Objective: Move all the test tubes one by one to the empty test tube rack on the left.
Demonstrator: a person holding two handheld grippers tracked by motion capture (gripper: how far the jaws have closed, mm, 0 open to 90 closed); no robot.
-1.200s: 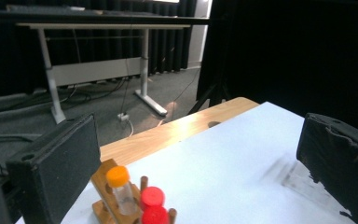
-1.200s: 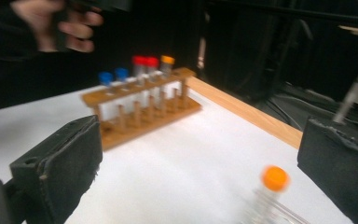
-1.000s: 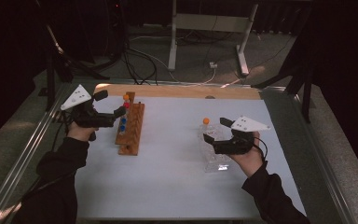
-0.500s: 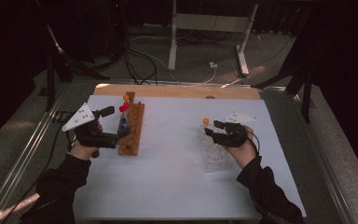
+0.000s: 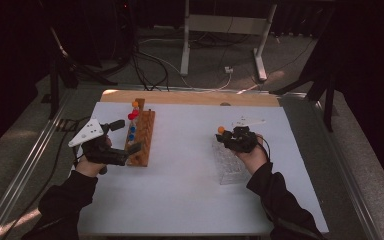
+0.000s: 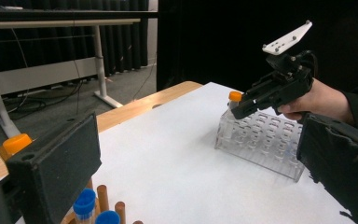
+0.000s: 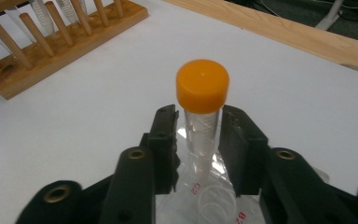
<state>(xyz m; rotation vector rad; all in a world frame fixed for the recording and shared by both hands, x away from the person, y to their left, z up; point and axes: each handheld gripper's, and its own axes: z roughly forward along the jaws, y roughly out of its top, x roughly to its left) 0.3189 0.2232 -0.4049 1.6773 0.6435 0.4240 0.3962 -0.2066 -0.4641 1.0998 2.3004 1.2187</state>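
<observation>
Over on the right, the right gripper (image 7: 196, 140) has just been closing its jaws around a clear plastic tube with an orange cap (image 7: 202, 116); the pads sit against its sides just below the cap. That tube stands upright in a corner hole of the clear plastic rack (image 5: 228, 162) lying on the white table (image 5: 190, 190), as the left gripper view shows too. The left gripper (image 5: 129, 136) hangs at the wooden peg rack (image 5: 142, 137), jaws spread wide on either side of it, pinching nothing. Blue-capped tubes (image 6: 85, 205) and an orange-capped one (image 6: 15, 143) sit among the pegs there.
</observation>
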